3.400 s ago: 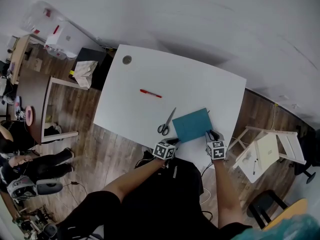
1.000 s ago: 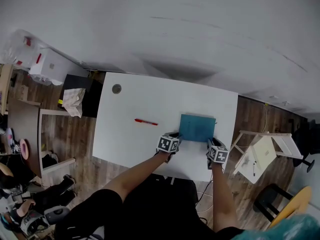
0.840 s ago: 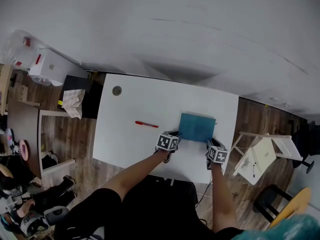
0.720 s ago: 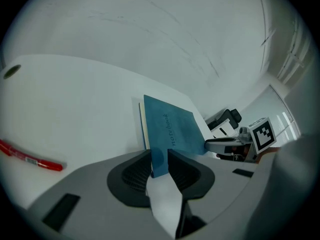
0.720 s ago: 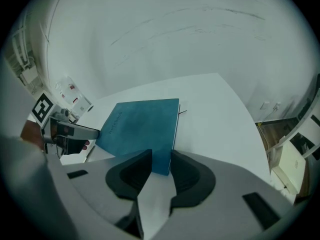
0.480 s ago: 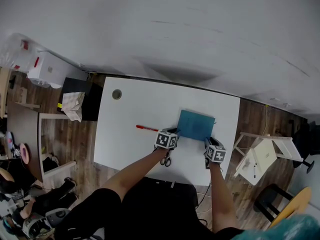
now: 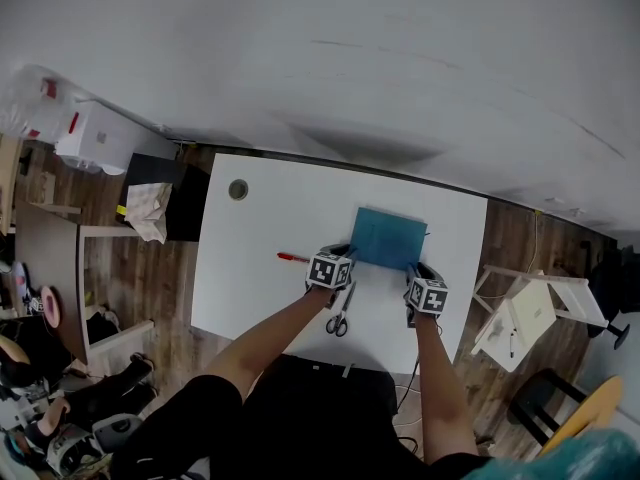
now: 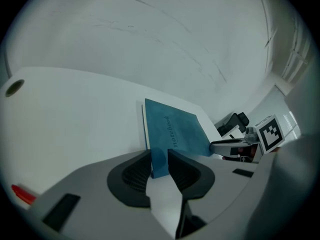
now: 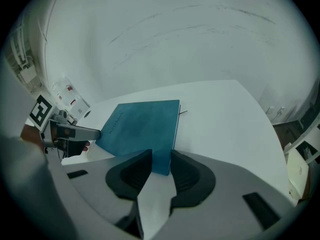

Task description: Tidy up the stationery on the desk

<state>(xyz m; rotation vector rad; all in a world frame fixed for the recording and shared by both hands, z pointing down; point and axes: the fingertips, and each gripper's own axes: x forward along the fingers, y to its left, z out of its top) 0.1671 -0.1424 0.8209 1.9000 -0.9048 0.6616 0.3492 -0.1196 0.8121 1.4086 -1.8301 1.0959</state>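
A teal notebook (image 7: 388, 238) lies near the far middle of the white desk (image 7: 260, 298). My left gripper (image 7: 347, 255) is shut on its near-left corner (image 8: 159, 159), which fills the gap between the pads. My right gripper (image 7: 415, 268) grips the near-right corner (image 9: 162, 160); its jaws have just been closing a little with that corner between them. In each gripper view the other gripper shows at the opposite corner. Black-handled scissors (image 7: 340, 317) lie on the desk behind my left hand. A red pen (image 7: 292, 258) lies left of that hand.
A round cable hole (image 7: 238, 189) sits in the desk's far-left corner. A white folding chair (image 7: 520, 308) stands on the wooden floor to the right. A dark side table (image 7: 70, 268) and boxes (image 7: 100, 138) stand to the left. The wall runs along the desk's far edge.
Both grippers and the notebook have moved together toward the desk's far edge. The scissors, hidden under my left hand before, now show behind it. The pen has stayed put.
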